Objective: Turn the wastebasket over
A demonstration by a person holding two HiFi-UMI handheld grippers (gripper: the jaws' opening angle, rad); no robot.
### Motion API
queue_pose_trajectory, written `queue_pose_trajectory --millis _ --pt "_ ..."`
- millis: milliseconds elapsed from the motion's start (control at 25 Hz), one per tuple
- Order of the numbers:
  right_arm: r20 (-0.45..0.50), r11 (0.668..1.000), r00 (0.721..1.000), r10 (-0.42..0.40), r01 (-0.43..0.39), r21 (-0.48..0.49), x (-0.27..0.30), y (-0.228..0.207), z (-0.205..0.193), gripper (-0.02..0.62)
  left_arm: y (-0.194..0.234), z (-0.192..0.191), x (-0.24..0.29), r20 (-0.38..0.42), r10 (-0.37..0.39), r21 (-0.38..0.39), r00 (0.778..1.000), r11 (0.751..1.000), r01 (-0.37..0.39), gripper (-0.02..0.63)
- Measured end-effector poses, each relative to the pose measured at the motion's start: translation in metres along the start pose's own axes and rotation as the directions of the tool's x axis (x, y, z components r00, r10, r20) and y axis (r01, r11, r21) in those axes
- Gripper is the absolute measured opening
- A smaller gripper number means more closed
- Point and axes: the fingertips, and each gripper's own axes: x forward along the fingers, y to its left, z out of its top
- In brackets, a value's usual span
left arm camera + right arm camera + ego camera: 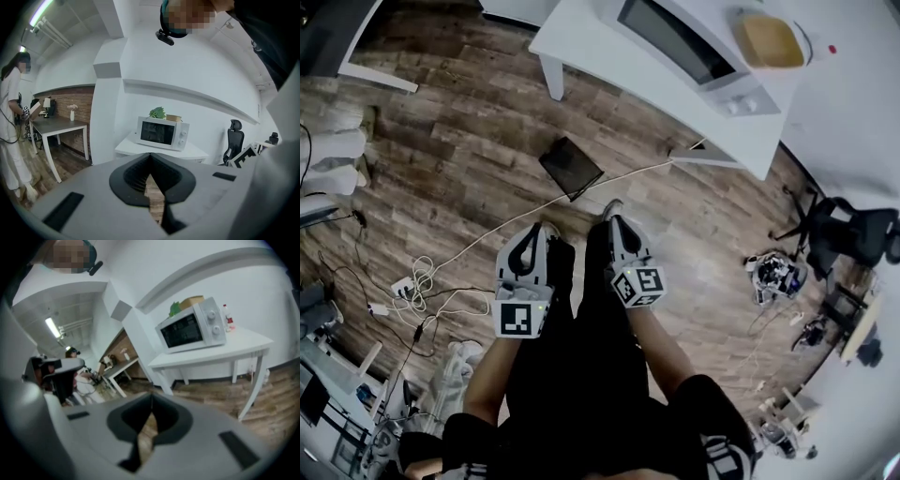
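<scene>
We are at the approach. The wastebasket (572, 167) sits on the wood floor just above the middle of the head view, a dark square seen from overhead. It is near a leg of the white table (581, 37) and just beside a pale cable (487, 236) that trails across the floor. Whether we are looking at its mouth or its base we cannot tell from here. Neither gripper view shows it; both look across the room at the microwave (161, 133).

The left gripper (544, 228) and the right gripper (612, 208) hang side by side below the basket in the frame, well apart from it. Each has its jaws pressed together, tips meeting, with nothing between them.

To do this step well, we judge, we should tip both grippers down until the basket comes into their views and spread the jaws before arriving. We should take opposite walls or the rim rather than one corner — a light bin will likely skid or swing on a single pinch. We should also keep clear of the cable as the basket rolls over
</scene>
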Motion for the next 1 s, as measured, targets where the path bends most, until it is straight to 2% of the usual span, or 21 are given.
queue_pose_trajectory --millis 160,360,640,1000 --pt "-0.067 0.996 0.997 -0.026 0.031 0.082 0.033 -0.034 -0.043 0.032 0.007 -0.024 0.028 -0.026 -0.008 -0.004 1.0 1.0 0.008 0.034" --pt "-0.141 0.987 0.988 -0.063 0.082 0.137 0.069 -0.072 -0.104 0.032 0.016 -0.059 0.055 -0.046 -0.023 -0.009 0.999 1.0 0.023 0.034" --pt "-0.229 0.977 0.963 -0.14 0.173 0.127 0.116 -0.108 -0.189 0.032 0.033 -0.104 0.079 -0.079 -0.033 -0.043 0.996 0.999 0.029 0.035" --pt "-0.351 0.948 0.917 -0.189 0.264 0.18 0.162 -0.142 -0.309 0.034 0.055 -0.151 0.089 -0.083 -0.052 -0.093 0.995 0.995 0.044 0.034"
